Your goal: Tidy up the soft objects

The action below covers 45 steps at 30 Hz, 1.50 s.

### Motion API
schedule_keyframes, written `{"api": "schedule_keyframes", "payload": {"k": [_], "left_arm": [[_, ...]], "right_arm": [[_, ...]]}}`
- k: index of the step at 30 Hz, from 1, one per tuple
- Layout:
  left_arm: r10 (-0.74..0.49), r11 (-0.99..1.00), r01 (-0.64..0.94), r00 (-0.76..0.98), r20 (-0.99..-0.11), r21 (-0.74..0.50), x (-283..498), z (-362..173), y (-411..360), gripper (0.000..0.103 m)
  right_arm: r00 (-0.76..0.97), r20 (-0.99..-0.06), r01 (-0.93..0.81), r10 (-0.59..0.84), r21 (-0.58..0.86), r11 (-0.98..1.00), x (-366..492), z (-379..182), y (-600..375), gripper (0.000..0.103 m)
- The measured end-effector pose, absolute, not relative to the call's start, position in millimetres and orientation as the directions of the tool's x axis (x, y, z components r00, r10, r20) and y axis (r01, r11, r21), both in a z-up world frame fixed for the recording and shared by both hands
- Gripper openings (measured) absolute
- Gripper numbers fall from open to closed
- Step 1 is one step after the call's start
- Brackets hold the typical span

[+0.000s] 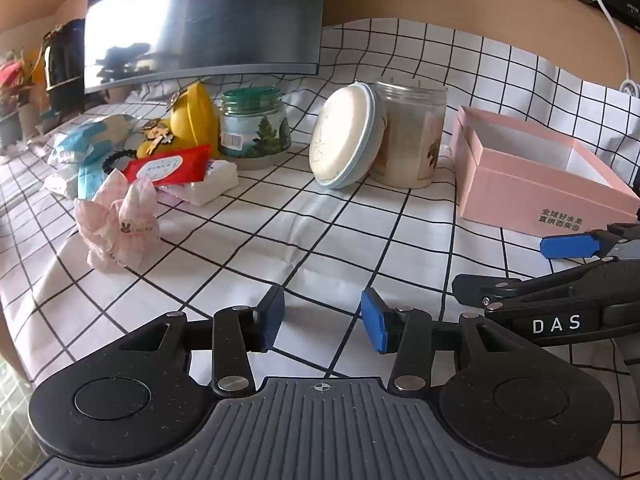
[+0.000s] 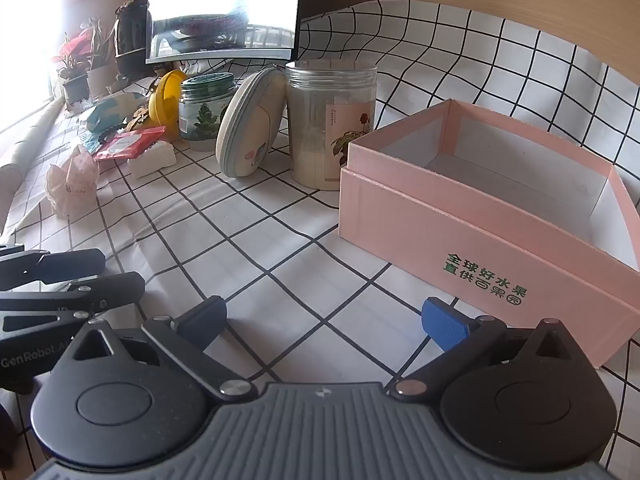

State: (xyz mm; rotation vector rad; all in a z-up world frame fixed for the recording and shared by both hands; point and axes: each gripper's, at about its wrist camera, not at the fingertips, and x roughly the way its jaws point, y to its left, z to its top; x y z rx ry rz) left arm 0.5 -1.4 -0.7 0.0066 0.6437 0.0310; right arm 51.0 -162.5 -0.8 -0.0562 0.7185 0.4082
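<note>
A pile of soft packs lies at the left of the checked cloth: a pink "Lucky" tissue pack (image 1: 120, 224) (image 2: 72, 184), a red wipes packet (image 1: 168, 166) (image 2: 128, 142), a white tissue pack (image 1: 212, 184) (image 2: 154, 160) and a blue-and-white packet (image 1: 88, 140) (image 2: 112, 110). An empty pink box (image 1: 520, 196) (image 2: 440, 232) stands open at the right. My left gripper (image 1: 322, 316) hovers open over bare cloth, well short of the pile. My right gripper (image 2: 326, 318) is open wide just in front of the box's near corner, holding nothing.
Behind the pile are a yellow object (image 1: 192, 120), a green-lidded jar (image 1: 256, 128), a round cream zip case (image 1: 344, 136) leaning on a clear jar (image 1: 412, 136), and a monitor (image 1: 204, 20). Potted plants (image 2: 76, 68) stand far left. A white cable (image 1: 616, 36) hangs at the right.
</note>
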Motion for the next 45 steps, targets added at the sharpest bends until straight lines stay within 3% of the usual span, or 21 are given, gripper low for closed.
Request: {"api": "schedule_keyframes", "payload": {"k": [45], "left_arm": [[0.019,1.0,-0.028,0.808,-0.589,-0.005,2.1,-2.0,0.3,0.048]], "right_arm": [[0.678,-0.65,-0.382,0.344,0.088,0.92,51.2,-0.7,-162.4,0.103]]}}
